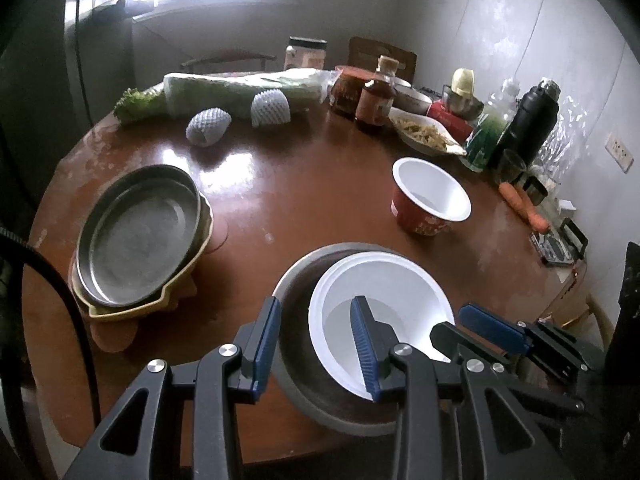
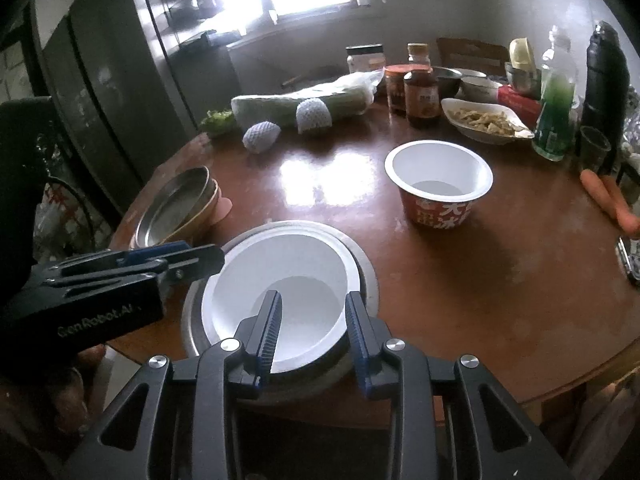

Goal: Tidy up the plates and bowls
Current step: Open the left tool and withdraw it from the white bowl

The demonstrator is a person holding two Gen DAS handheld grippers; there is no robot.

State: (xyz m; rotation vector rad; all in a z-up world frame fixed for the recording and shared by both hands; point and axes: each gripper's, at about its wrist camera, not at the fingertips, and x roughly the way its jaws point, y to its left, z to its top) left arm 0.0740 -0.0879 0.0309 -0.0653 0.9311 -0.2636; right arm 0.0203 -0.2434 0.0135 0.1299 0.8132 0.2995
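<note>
The jaws of the left gripper (image 1: 316,304) stand narrow astride the left side of two nested bowls: one finger outside the metal bowl (image 1: 296,280), the other inside the white bowl (image 1: 384,280) that sits in it. Whether the pads actually press on the walls I cannot tell. The right gripper (image 2: 314,296) has its jaws a little apart over the near wall of the white bowl, one finger inside and one outside, seemingly not pinching it. The nested bowls rest at the near edge of the round brown surface (image 1: 300,184). A red paper tub (image 1: 428,200) with a white inside stands alone beyond them. To the left a metal plate (image 1: 140,236) lies stacked in a yellow dish (image 1: 120,312)
</note>
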